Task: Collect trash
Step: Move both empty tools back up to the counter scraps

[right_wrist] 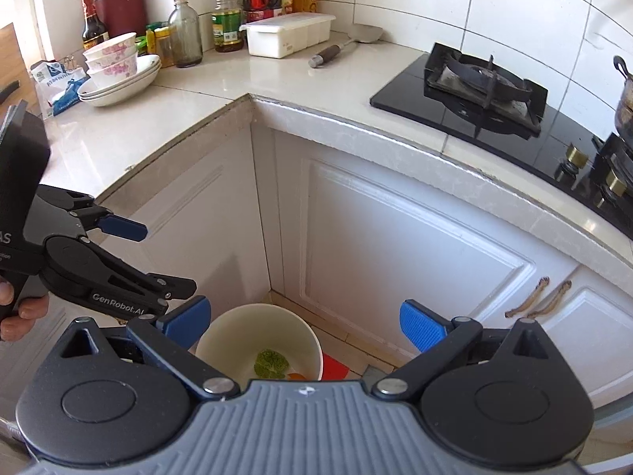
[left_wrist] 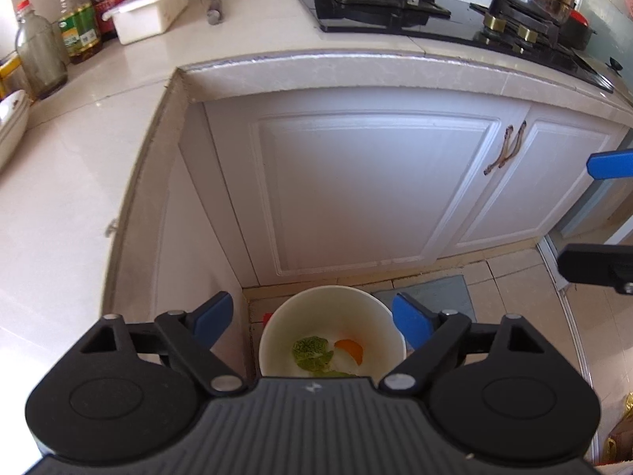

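gaping wide, both tongs — left tongs [left_wrist: 312, 318], right tongs [right_wrist: 302, 322] — are held above a white bin [left_wrist: 312, 301]; green scraps [left_wrist: 310, 352] are seen inside at 6 o'clock.

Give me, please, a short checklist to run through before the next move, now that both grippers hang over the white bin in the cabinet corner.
1. Left gripper open, nothing between its fingers: ok.
2. Right gripper open, nothing between its fingers: ok.
3. Scraps inside the white bin: green leaf and orange peel lie on its bottom: ok.
4. Bin upright on the floor, mouth unobstructed: ok.
5. More trash left on the counter: none seen on the visible stretch; the rest is out of view: cannot tell.
6. The grippers apart from each other: ok.
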